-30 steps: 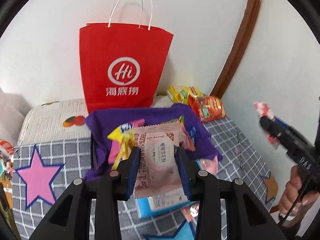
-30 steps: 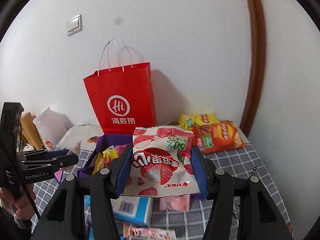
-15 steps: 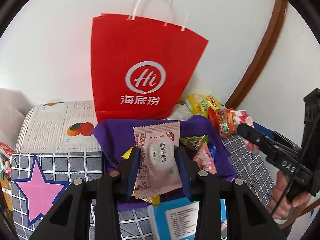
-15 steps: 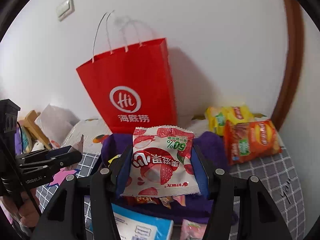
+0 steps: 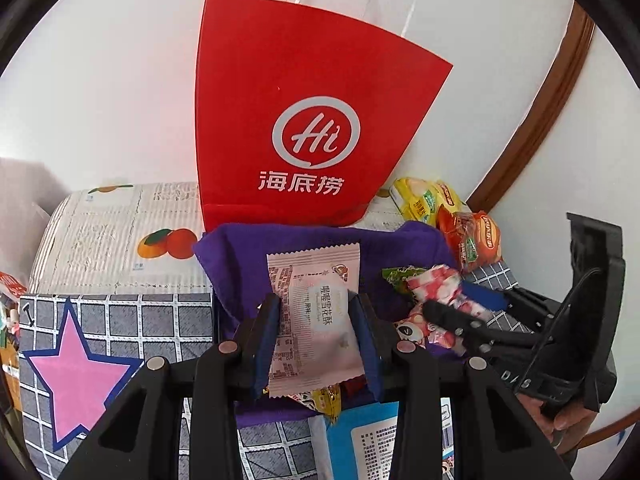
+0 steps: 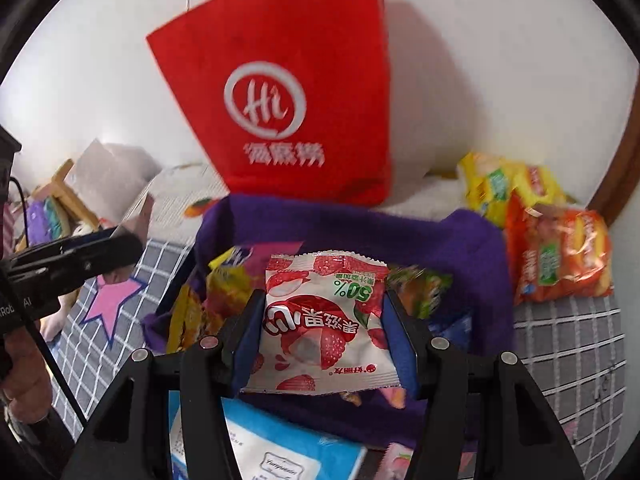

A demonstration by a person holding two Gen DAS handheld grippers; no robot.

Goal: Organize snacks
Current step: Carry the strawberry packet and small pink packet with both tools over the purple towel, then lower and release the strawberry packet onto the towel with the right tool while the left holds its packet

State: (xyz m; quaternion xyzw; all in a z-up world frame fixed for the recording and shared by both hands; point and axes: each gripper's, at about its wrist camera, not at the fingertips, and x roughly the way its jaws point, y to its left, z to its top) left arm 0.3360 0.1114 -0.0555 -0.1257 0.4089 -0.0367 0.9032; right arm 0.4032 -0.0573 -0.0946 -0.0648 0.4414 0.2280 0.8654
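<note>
Purple fabric bin (image 6: pixel 476 240) sits before red paper bag (image 5: pixel 304 120), snacks inside. Both packets hang above it; they look light, crinkly, slippery, best pinched at flat edges. Right gripper (image 6: pixel 322 328) half-closed, clamping strawberry packet (image 6: pixel 320 328); left gripper (image 5: pixel 316 328) narrower, clamping pink packet (image 5: pixel 312 312).

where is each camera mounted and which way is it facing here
Left wrist: on the left gripper, facing the wall over the purple fabric bin; it holds a pale pink snack packet; the right gripper and hand show.
Right wrist: on the right gripper, same heading; holds a red-and-white lychee snack packet; the left gripper shows.
Shared: red paper bag, bin.
</note>
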